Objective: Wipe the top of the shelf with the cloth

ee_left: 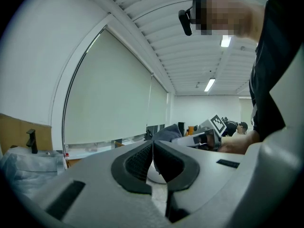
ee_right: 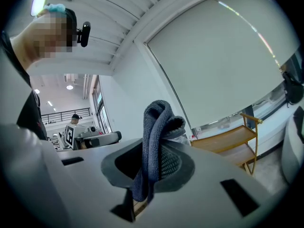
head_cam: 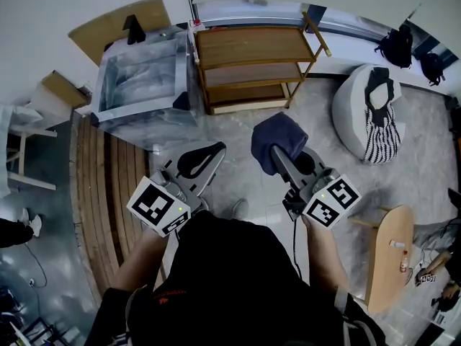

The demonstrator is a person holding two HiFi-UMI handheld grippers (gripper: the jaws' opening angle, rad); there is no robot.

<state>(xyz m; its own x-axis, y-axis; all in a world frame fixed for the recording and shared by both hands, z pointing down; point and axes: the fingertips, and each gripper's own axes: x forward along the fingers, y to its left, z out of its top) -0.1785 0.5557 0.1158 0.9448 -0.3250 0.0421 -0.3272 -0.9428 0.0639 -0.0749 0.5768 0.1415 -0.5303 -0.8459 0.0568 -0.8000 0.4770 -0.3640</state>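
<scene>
A wooden shelf (head_cam: pixel 256 45) with three boards stands against the far wall; its top board is bare. In the right gripper view the shelf (ee_right: pixel 228 139) shows low at the right. My right gripper (head_cam: pixel 276 152) is shut on a dark blue cloth (head_cam: pixel 279 140), held in the air well short of the shelf; the cloth (ee_right: pixel 156 141) bulges up between the jaws. My left gripper (head_cam: pixel 202 159) hangs beside it to the left, jaws shut with nothing between them (ee_left: pixel 153 163).
A grey metal cabinet (head_cam: pixel 144 81) stands left of the shelf. A white beanbag (head_cam: pixel 371 114) with a striped bag sits at the right, a small wooden table (head_cam: pixel 389 258) nearer right. Wooden decking (head_cam: pixel 108 193) runs along the left.
</scene>
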